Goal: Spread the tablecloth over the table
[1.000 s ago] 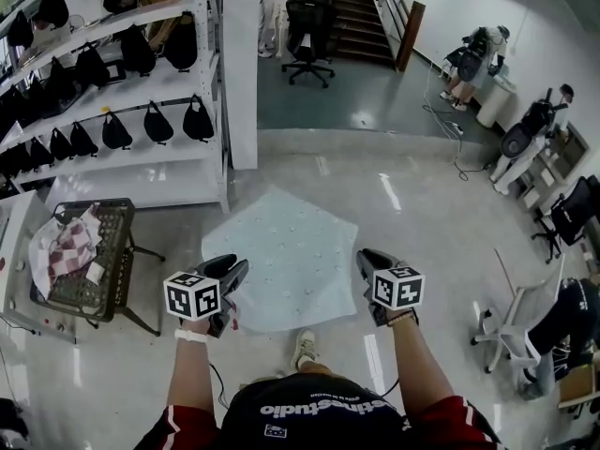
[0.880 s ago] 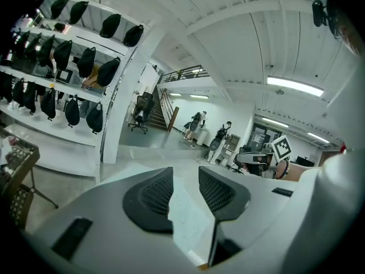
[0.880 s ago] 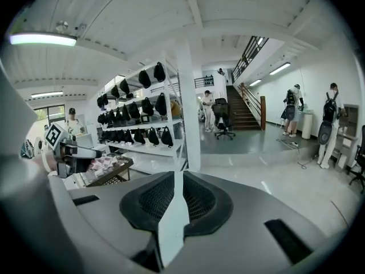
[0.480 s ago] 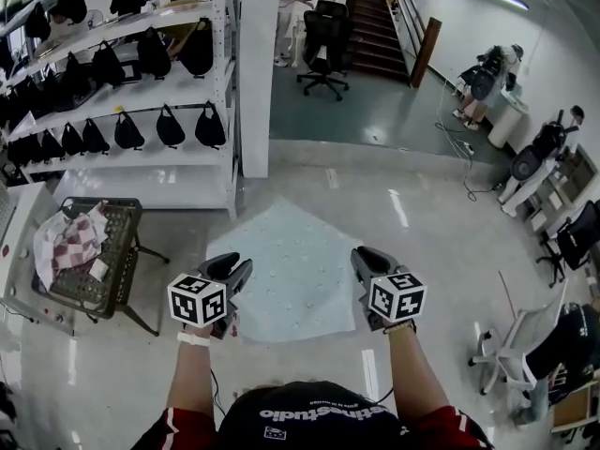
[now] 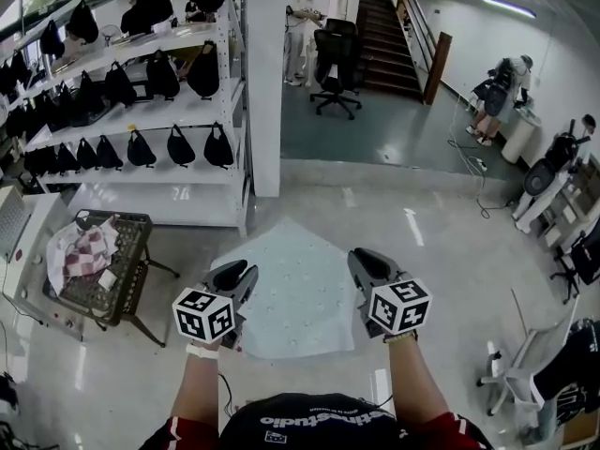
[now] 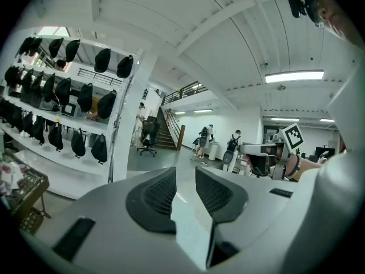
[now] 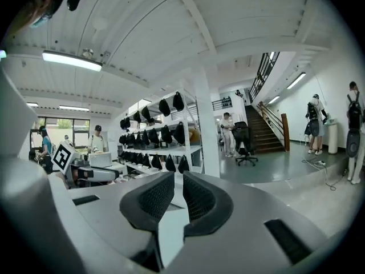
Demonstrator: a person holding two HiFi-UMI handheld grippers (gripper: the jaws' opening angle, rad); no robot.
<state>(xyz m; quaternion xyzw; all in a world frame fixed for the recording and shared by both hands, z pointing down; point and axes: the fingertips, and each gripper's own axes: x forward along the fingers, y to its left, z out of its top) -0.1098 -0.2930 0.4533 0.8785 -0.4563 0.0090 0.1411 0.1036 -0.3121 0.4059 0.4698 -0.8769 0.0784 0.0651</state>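
Note:
A pale blue dotted tablecloth (image 5: pixel 295 289) stretches out flat in front of me in the head view; no table shows under it. My left gripper (image 5: pixel 232 275) holds its near left corner and my right gripper (image 5: pixel 361 262) its near right corner. In the left gripper view, a strip of the tablecloth (image 6: pixel 191 227) runs between the jaws of the left gripper (image 6: pixel 185 181), which are closing on it. The right gripper view shows the right gripper (image 7: pixel 178 190) shut on a pale strip of the tablecloth (image 7: pixel 171 238). Both grippers point almost level.
A wire basket (image 5: pixel 122 289) on a folding stand, holding a checked cloth, stands at the left. Shelves of black bags (image 5: pixel 141 111) and a white pillar (image 5: pixel 264 73) are behind. An office chair (image 5: pixel 336 64), stairs and people stand farther off; another chair (image 5: pixel 525 364) is at the right.
Both grippers have risen with the tablecloth's near corners in them. The head view has tilted up, showing more of the far room.

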